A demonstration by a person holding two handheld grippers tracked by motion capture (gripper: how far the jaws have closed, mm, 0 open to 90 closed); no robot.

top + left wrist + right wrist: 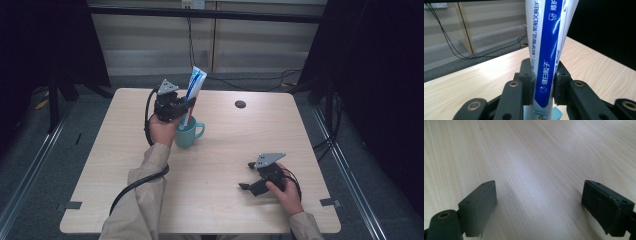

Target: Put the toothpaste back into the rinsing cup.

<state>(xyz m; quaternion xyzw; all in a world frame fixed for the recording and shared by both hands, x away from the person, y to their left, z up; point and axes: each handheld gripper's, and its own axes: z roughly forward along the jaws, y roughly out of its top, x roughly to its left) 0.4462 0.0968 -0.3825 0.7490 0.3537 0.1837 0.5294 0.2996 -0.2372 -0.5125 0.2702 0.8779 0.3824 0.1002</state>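
A white and blue toothpaste tube stands upright with its lower end inside a teal mug near the table's middle. My left gripper is shut on the tube just above the mug's rim. In the left gripper view the tube is clamped between both pads, and a bit of the mug's rim shows below. My right gripper rests low over the table at the front right, open, jaws pointing left. Its two pads stand wide apart over bare wood.
The light wooden table has a small dark round hole at the back right. Black cables run from both grippers, and more cables lie on the floor behind the table. Dark curtains hang on both sides.
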